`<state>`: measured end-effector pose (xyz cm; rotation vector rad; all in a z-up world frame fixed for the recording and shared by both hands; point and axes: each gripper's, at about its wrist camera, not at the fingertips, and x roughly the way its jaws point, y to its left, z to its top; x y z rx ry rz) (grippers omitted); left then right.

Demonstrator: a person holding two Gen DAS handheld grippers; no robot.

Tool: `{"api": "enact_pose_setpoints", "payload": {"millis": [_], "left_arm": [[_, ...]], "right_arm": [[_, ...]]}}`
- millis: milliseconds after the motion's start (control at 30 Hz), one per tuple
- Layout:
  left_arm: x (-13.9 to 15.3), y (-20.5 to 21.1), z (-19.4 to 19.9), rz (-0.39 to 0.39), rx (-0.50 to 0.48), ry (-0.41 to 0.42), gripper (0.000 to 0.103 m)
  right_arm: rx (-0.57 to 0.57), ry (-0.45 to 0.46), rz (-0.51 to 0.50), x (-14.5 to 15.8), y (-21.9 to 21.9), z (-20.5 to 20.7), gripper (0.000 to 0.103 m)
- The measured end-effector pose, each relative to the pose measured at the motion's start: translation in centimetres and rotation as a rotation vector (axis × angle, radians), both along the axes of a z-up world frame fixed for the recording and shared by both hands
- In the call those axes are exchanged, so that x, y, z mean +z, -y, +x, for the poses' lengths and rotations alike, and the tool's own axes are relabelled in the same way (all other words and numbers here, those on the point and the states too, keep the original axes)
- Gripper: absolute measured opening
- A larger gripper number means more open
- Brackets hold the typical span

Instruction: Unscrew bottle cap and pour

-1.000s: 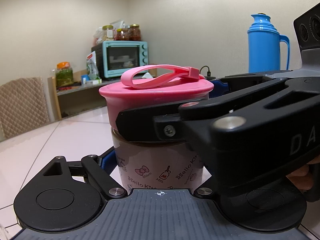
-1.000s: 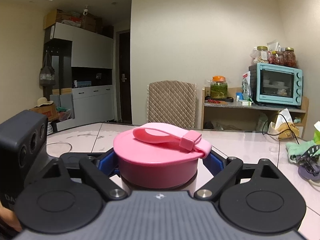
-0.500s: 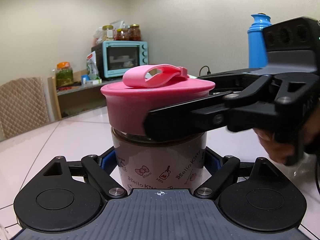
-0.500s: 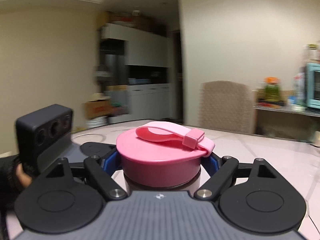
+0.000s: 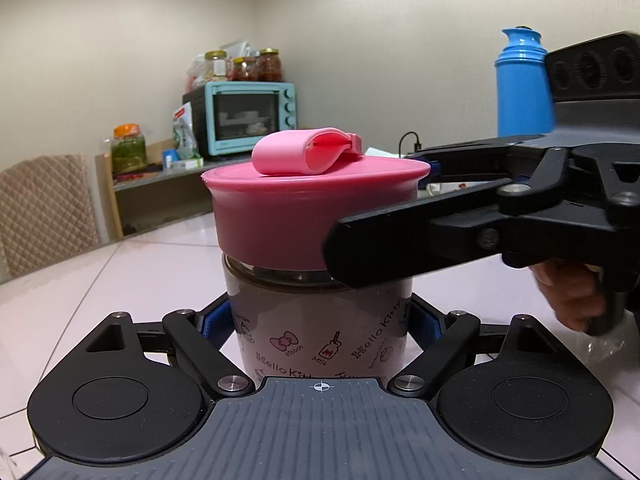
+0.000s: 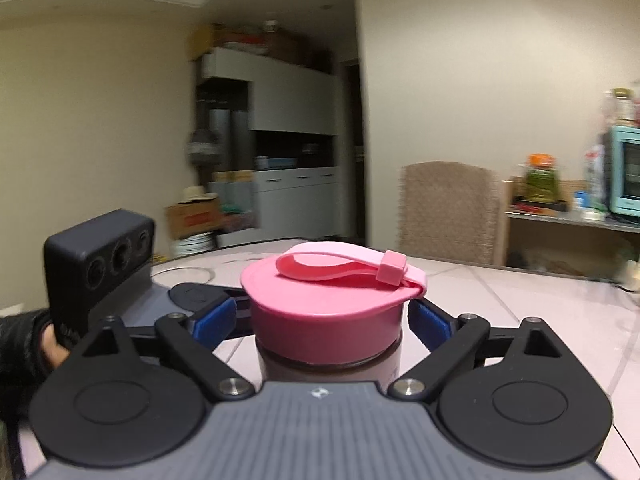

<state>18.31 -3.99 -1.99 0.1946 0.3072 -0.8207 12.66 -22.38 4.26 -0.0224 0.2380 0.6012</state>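
A Hello Kitty bottle point(image 5: 320, 332) with brown liquid stands upright on the white table. My left gripper point(image 5: 320, 320) is shut on its body, blue pads on both sides. A wide pink cap point(image 5: 296, 216) with a pink strap loop point(image 5: 308, 152) sits on top. My right gripper point(image 6: 324, 320) is shut on the pink cap point(image 6: 324, 312) from the sides; its black fingers point(image 5: 420, 232) cross the left wrist view from the right. In the right wrist view the left gripper's body point(image 6: 96, 268) shows at left.
A blue thermos point(image 5: 524, 84) stands at the back right. A teal toaster oven point(image 5: 248, 116) and jars sit on a shelf behind. A quilted chair point(image 6: 444, 212) stands beyond the table. A cable lies on the table at far right.
My right gripper has turned around the bottle with the pink cap in it; the strap loop has rotated. The left gripper and bottle body have stayed still.
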Motion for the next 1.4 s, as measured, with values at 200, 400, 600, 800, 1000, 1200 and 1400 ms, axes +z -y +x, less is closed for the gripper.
{"api": "enact_pose_setpoints", "payload": {"millis": [200, 400, 600, 800, 1000, 1200, 1400], "left_arm": [[0.0, 0.0, 0.1, 0.0, 0.0, 0.0, 0.09], [0.0, 0.0, 0.0, 0.0, 0.0, 0.0, 0.09], [0.0, 0.0, 0.0, 0.0, 0.0, 0.0, 0.09], [-0.1, 0.0, 0.2, 0.0, 0.0, 0.0, 0.09], [-0.1, 0.0, 0.2, 0.0, 0.0, 0.0, 0.09], [-0.1, 0.1, 0.2, -0.002, 0.001, 0.0, 0.09], [-0.1, 0.2, 0.2, 0.0, 0.001, 0.002, 0.09]], "right_arm": [[-0.129, 0.003, 0.005, -0.1, -1.7, -0.5, 0.094], [-0.203, 0.021, -0.026, -0.7, -3.0, -0.2, 0.094], [-0.25, 0.036, -0.038, -1.2, -4.0, -0.3, 0.085], [-0.187, 0.035, -0.043, -1.4, -3.2, -0.5, 0.085], [0.036, 0.007, -0.015, -0.9, -0.3, 1.1, 0.085], [0.177, -0.003, -0.014, -0.5, 1.6, 2.3, 0.085], [0.232, -0.002, -0.012, 0.1, 2.0, 2.7, 0.085]]}}
